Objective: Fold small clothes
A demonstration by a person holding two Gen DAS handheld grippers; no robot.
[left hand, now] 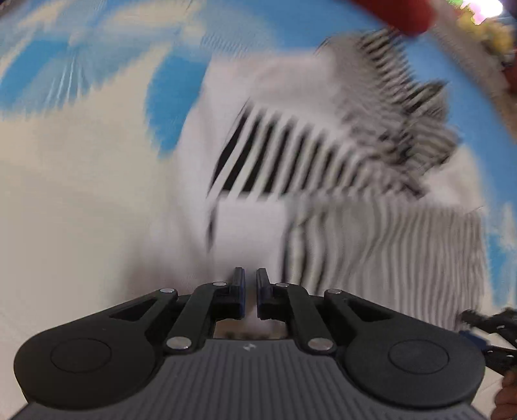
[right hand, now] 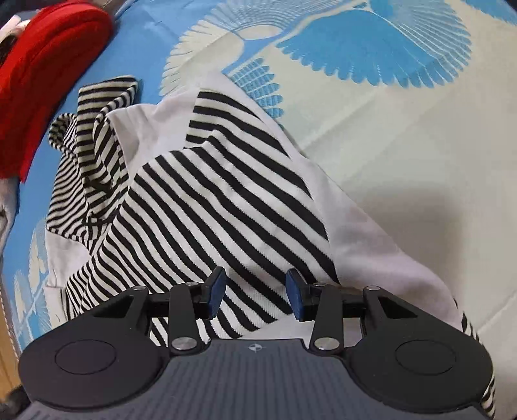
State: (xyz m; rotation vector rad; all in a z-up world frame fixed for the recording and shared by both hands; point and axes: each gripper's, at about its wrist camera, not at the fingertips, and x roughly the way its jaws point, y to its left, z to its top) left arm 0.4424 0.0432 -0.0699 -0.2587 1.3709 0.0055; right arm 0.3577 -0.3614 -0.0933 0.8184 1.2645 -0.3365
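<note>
A small black-and-white striped garment (right hand: 210, 194) with white panels lies crumpled on the bedsheet. In the blurred left wrist view the same garment (left hand: 323, 161) fills the middle. My left gripper (left hand: 250, 274) points down at its white near edge, its jaws drawn almost together with white fabric showing in the narrow slit between them. My right gripper (right hand: 255, 278) hovers over the striped front panel. Its blue pads (right hand: 216, 290) stand well apart and press on nothing.
The blue and cream bird-patterned sheet (right hand: 387, 129) spreads to the right and far side. A red cloth item (right hand: 48, 80) lies at the far left, next to the garment, and shows as a red cloth item (left hand: 404, 16) at the top of the left wrist view. A hand (left hand: 507, 397) shows at the lower right edge.
</note>
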